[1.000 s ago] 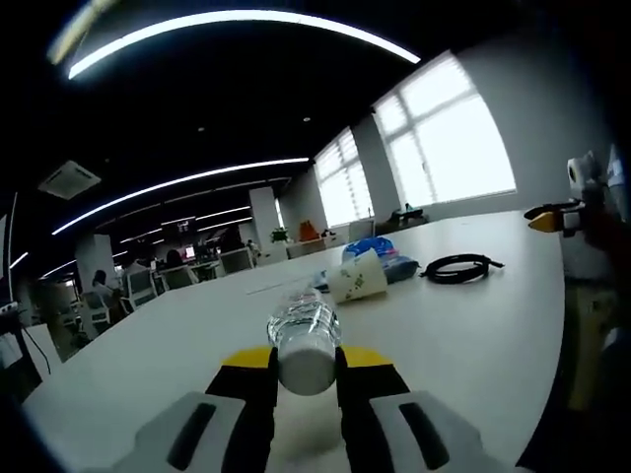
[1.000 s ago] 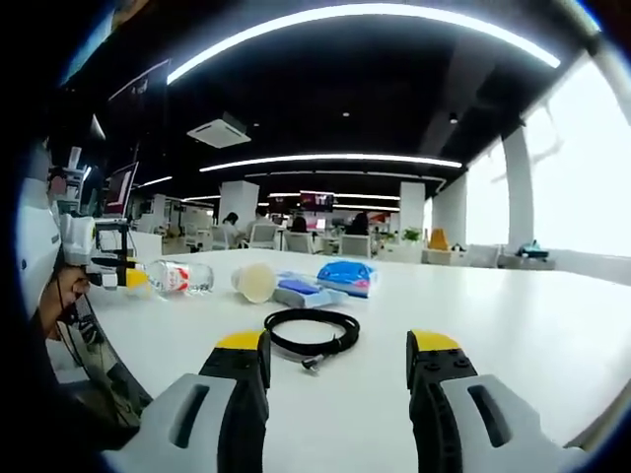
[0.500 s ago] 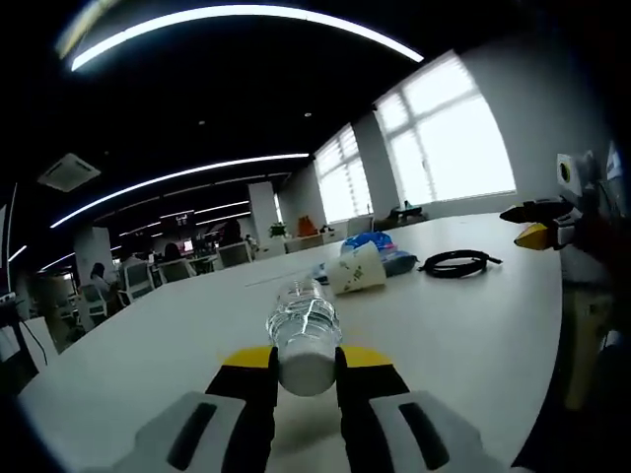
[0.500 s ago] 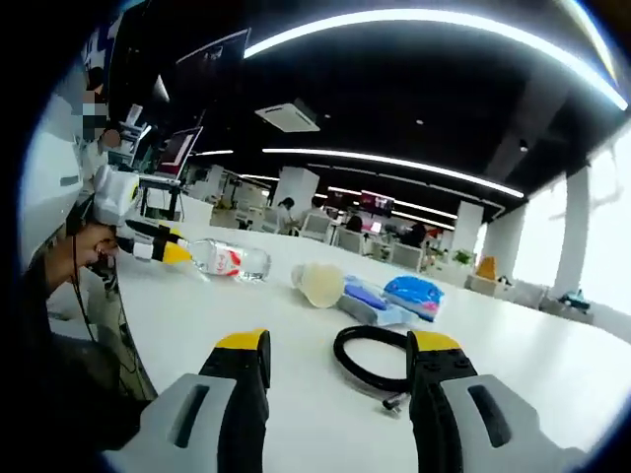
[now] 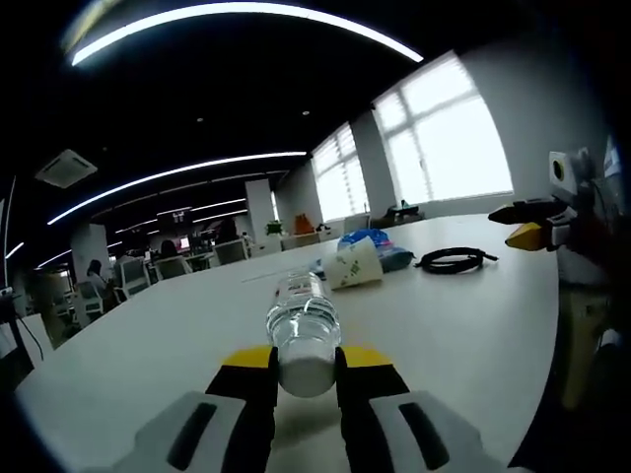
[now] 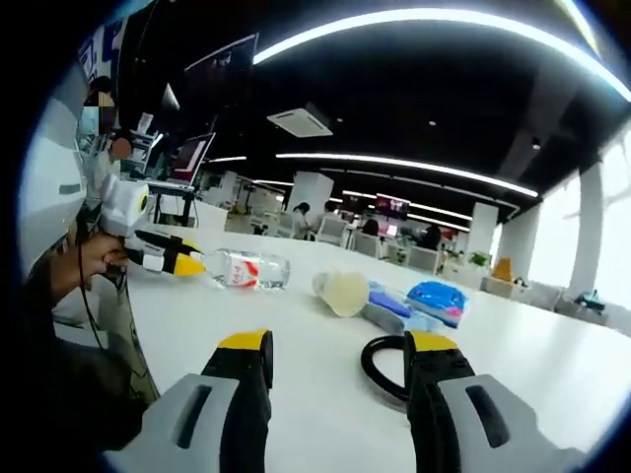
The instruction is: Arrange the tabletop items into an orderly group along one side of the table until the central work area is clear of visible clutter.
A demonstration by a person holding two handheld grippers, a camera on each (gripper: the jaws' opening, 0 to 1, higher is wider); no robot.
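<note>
Since a second ago the right gripper (image 6: 335,360) has swung left; the black cable (image 6: 386,367), then lying between its jaws, now sits partly behind the right jaw. Its jaws stand spread, holding nothing. Left gripper (image 5: 306,367) pinches the water bottle (image 5: 302,330) base-first above the white table (image 5: 463,325); paper cup (image 5: 357,266) and blue packets (image 5: 380,246) lie beyond.

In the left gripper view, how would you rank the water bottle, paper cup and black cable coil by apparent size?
1. water bottle, though it sits nearest the camera.
2 and 3. paper cup and black cable coil look about alike.
</note>
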